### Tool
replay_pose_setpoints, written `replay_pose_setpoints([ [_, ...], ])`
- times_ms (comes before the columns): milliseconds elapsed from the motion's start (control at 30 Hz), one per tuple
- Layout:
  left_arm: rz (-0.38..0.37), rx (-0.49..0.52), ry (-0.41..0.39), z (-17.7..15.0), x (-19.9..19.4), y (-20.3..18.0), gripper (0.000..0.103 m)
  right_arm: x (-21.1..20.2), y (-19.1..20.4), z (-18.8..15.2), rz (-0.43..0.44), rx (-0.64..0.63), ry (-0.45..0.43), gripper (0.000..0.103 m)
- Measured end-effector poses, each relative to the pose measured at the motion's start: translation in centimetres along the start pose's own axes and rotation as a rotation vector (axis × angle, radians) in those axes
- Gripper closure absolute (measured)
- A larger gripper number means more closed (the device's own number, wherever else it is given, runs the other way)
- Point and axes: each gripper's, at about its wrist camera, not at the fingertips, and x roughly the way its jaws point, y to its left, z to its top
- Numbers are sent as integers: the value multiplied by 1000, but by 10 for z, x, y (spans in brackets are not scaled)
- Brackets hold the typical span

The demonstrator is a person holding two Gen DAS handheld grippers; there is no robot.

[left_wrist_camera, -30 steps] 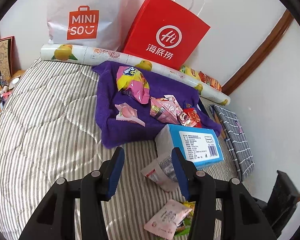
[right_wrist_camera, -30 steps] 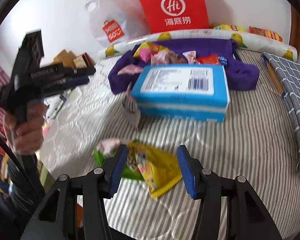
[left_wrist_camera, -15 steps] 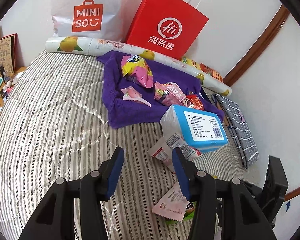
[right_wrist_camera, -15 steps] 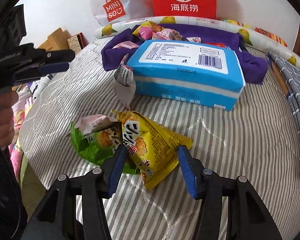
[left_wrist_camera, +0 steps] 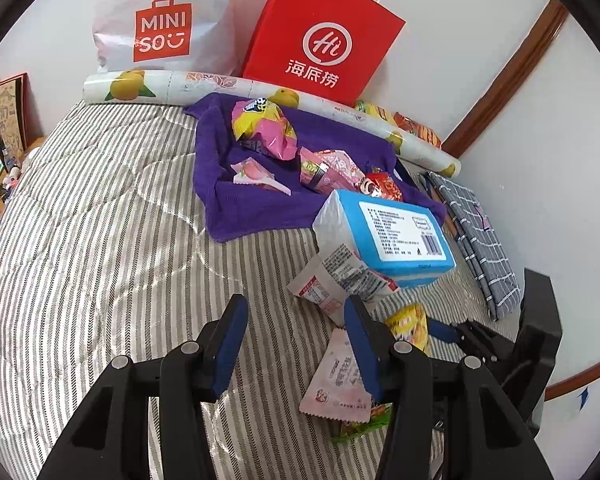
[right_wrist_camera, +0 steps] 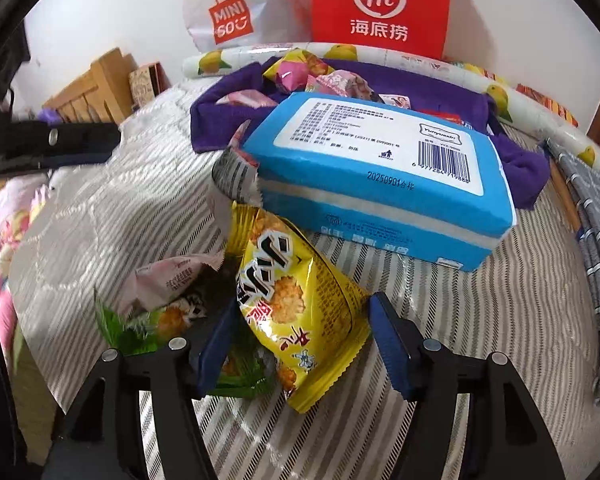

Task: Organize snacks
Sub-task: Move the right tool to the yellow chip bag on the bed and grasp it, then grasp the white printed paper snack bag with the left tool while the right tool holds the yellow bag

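right claw is spread wide around the yellow snack bag on the striped bed, pads not pressing it (green packet just beside). left claw is spread too, holding nothing, over the bed near a pink packet. more snacks sit on the purple towel behind the blue tissue pack

green packet: mostly under the yellow snack bag and a pale wrapper | red snack: largely hidden behind the blue tissue pack | red paper bag: top cut by frame edge | left gripper: blurred, at left edge
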Motion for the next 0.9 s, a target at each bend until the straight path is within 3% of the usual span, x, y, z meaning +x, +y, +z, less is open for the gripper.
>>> replay_pose_setpoints([
  [233,-18,23,33,-8,12,-10,55,-9,-7,-3,32,31,-65,43],
  [700,-56,87,78,-4,45,-37,55,-44,-42,-20,9,103,-136,47],
  [900,-52,161,69,1,56,-44,45,-50,-61,-23,-13,132,-155,47],
])
